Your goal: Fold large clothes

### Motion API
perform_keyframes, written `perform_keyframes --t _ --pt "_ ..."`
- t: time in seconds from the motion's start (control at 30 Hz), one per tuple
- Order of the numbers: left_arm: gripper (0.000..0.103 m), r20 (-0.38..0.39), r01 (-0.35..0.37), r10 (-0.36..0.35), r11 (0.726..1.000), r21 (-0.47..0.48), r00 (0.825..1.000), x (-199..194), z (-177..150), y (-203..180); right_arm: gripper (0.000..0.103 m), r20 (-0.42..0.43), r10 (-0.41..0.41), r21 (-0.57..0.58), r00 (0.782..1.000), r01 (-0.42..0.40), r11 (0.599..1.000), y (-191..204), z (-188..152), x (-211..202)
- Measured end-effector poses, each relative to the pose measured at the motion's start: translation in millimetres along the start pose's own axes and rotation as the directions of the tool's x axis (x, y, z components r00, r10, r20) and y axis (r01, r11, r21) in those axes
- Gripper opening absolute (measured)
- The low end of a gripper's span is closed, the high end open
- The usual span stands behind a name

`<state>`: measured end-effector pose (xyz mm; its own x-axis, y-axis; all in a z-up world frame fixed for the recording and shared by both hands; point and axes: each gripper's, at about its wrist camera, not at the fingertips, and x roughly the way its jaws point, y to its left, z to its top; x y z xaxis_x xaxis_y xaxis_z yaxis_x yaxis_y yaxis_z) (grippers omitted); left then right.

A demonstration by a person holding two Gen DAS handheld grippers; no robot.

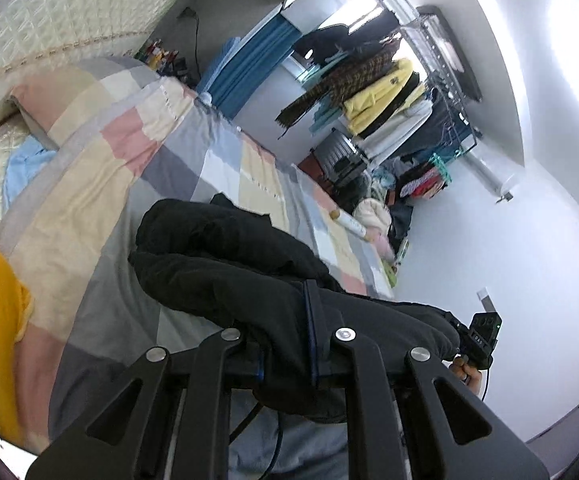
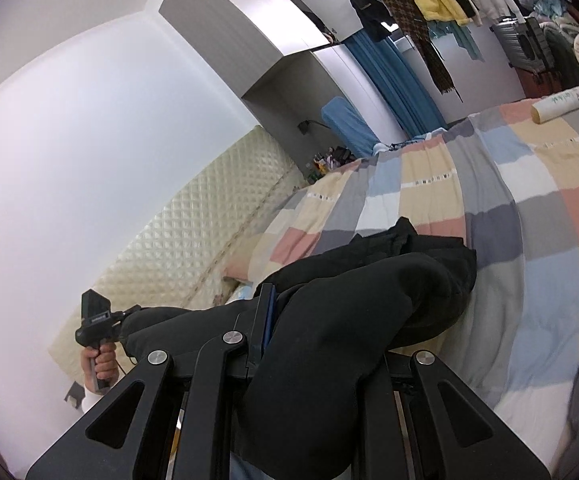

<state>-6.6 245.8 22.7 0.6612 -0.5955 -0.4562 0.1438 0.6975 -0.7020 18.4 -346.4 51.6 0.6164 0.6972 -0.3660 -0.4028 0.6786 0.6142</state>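
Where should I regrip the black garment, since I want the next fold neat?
Keep to the near edge of the black garment, where the left gripper and right gripper already pinch it. The far end droops bunched toward the checked bedspread, so come from the person's side.

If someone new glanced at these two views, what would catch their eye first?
Probably the black garment, bunched thickly and clamped in both the left gripper and the right gripper, held above the checked bedspread. Next, the crowded clothes rack by the far wall.
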Motion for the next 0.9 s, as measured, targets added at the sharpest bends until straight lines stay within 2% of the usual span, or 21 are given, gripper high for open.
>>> perform_keyframes --t 0.23,0.4,0.77,0.9 --pt "0.015 -0.058 -0.035 0.036 0.999 0.003 0.998 0 -2 -3 0.013 -0.006 -0.026 0.054 1.000 0.026 0.998 -2 -3 -3" --pt "0.016 -0.096 -0.011 0.008 0.999 -0.030 0.995 14 15 7 0.013 -0.018 -0.006 0.151 1.000 0.009 0.988 -23 16 14" --pt "0.017 -0.177 -0.158 0.136 0.981 -0.112 0.975 82 80 27 0.014 -0.070 -0.084 0.260 0.994 0.100 0.960 -79 75 90" --pt "0.017 -0.196 -0.244 0.219 0.963 -0.111 0.956 114 106 30 0.013 -0.088 -0.132 0.311 0.987 0.153 0.938 -103 95 122"
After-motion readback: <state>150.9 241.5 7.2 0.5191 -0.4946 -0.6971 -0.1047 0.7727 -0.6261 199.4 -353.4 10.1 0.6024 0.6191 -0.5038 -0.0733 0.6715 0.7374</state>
